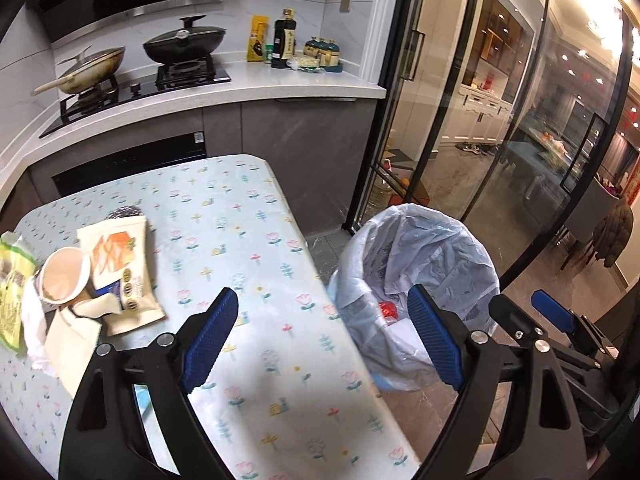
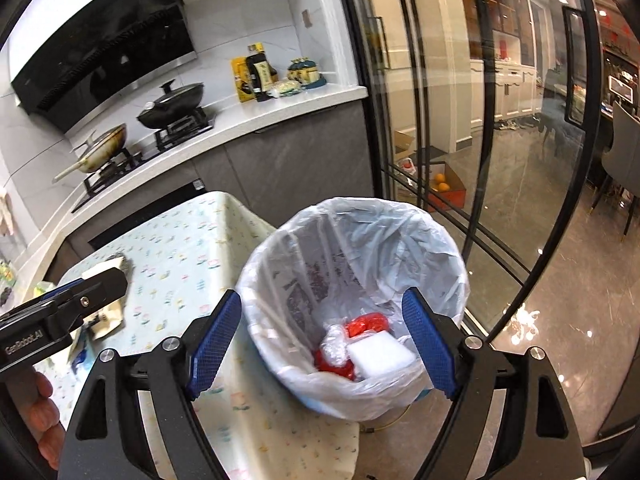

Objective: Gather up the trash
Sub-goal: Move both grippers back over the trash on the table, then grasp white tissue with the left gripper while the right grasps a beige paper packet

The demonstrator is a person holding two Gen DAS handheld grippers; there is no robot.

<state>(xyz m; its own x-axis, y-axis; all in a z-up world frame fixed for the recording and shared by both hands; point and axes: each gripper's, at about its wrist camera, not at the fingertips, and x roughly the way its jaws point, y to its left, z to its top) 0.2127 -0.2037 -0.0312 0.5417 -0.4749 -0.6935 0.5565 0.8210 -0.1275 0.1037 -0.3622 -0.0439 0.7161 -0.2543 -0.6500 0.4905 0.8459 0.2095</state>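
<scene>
the left gripper (image 1: 324, 340) is hovering with its jaws spread and holding nothing, over the edge of the flower-print tablecloth (image 1: 224, 216). the right gripper (image 2: 322, 340) is hanging wide open and empty above the lined trash bin (image 2: 436, 248), where a white foam block (image 2: 380, 354) and red wrappers (image 2: 368, 324) are lying. a paper cup (image 1: 66, 280) and a snack pouch (image 1: 120, 264) are sitting on the table's far left (well apart from the bin).
</scene>
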